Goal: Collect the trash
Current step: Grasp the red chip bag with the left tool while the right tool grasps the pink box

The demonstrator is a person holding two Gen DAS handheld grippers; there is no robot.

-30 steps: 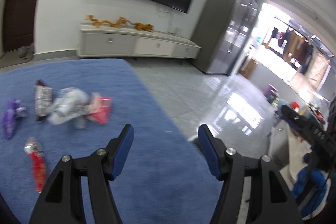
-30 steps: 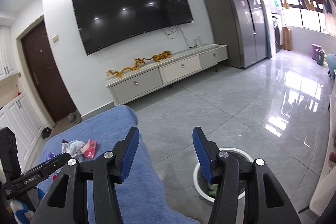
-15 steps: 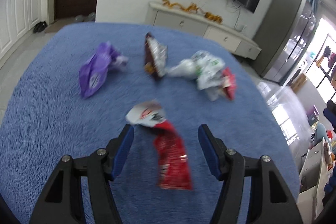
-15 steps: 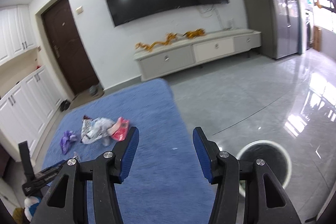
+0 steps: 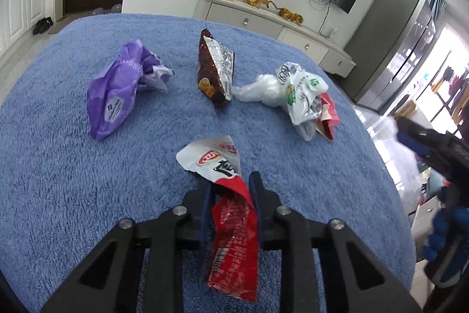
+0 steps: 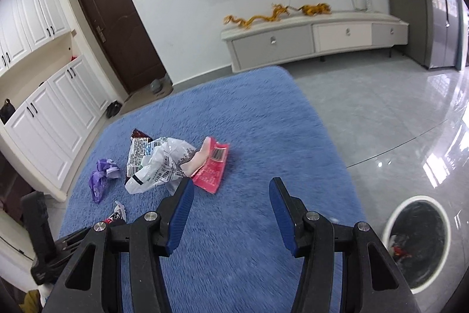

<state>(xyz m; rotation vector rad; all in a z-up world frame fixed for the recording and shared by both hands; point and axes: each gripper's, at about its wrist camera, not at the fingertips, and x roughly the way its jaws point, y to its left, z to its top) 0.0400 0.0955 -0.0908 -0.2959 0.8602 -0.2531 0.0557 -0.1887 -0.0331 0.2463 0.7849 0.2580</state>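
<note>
Presently the red wrapper [image 5: 234,228] is pinched in the left gripper [image 5: 231,201]. The right gripper [image 6: 231,213] is held agape. A firm pinch should be kept toward the bin [image 6: 416,245] at four o'clock.

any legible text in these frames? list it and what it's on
Nothing reads whole.
Red and white wrapper in the left gripper: red oval logo, large dark characters, barcode; unreadable.
Purple wrapper: lettering upside down, blurred.
Brown wrapper: fine print, too small.
White plastic bag: green marks, dark print; unreadable.
Pink wrapper: barcode only.
</note>
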